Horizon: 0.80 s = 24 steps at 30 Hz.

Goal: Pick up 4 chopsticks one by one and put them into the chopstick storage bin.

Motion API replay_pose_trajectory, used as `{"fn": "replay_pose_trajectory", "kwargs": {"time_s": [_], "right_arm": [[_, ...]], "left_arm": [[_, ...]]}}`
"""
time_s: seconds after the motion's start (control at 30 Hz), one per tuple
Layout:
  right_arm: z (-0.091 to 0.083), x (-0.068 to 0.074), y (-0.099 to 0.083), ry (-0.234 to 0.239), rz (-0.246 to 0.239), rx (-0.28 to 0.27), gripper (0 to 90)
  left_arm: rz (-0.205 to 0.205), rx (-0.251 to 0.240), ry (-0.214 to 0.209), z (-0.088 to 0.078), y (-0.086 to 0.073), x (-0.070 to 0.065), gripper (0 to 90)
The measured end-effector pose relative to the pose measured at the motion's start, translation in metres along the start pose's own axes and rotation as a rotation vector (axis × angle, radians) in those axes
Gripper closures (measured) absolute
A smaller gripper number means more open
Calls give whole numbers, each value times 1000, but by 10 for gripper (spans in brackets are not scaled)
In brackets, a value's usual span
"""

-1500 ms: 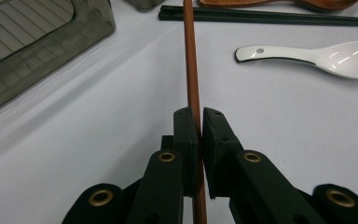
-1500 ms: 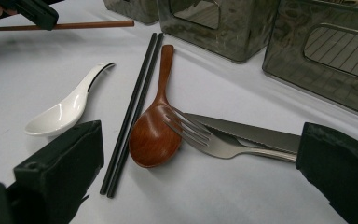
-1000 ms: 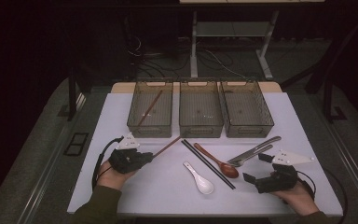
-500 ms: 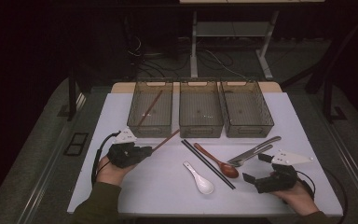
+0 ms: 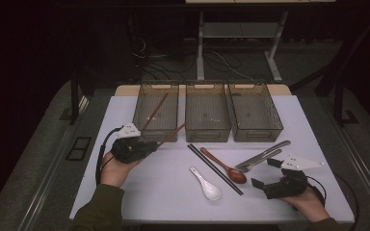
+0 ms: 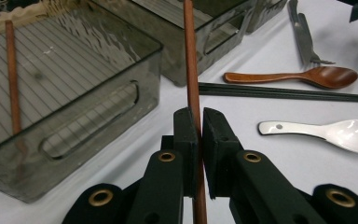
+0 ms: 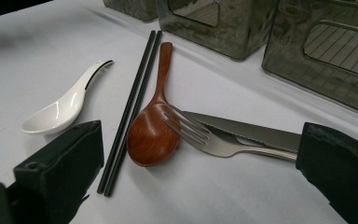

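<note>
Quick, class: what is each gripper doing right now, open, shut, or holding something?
Left gripper: shut on a brown chopstick.
Right gripper: open, holding nothing.

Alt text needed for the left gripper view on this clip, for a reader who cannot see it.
The left gripper is shut on a brown wooden chopstick that runs up toward the smoky plastic bins. Its mate lies inside the nearest bin. To the right on the white table lie black chopsticks, a wooden spoon and a white spoon.
</note>
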State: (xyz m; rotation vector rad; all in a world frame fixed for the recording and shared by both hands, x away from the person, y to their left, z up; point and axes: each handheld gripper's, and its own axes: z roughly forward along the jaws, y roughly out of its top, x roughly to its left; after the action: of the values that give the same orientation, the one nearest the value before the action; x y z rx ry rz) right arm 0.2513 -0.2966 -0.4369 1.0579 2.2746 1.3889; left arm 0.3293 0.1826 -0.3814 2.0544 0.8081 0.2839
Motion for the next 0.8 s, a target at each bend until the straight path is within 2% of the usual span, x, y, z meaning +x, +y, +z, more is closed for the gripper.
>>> {"fn": "replay_pose_trajectory", "kwargs": {"time_s": [0.27,0.5,0.8], "right_arm": [[0,0,0,-2,2,1,11],[-1,-1,-1,-3,6,-1,11],[0,-1,-1,-1,4,0,11]], "left_arm": [[-8,0,11,3,10,12,840],[-5,3,20,8,25,21,841],[-22,-5,51,12,46,36,840]]}}
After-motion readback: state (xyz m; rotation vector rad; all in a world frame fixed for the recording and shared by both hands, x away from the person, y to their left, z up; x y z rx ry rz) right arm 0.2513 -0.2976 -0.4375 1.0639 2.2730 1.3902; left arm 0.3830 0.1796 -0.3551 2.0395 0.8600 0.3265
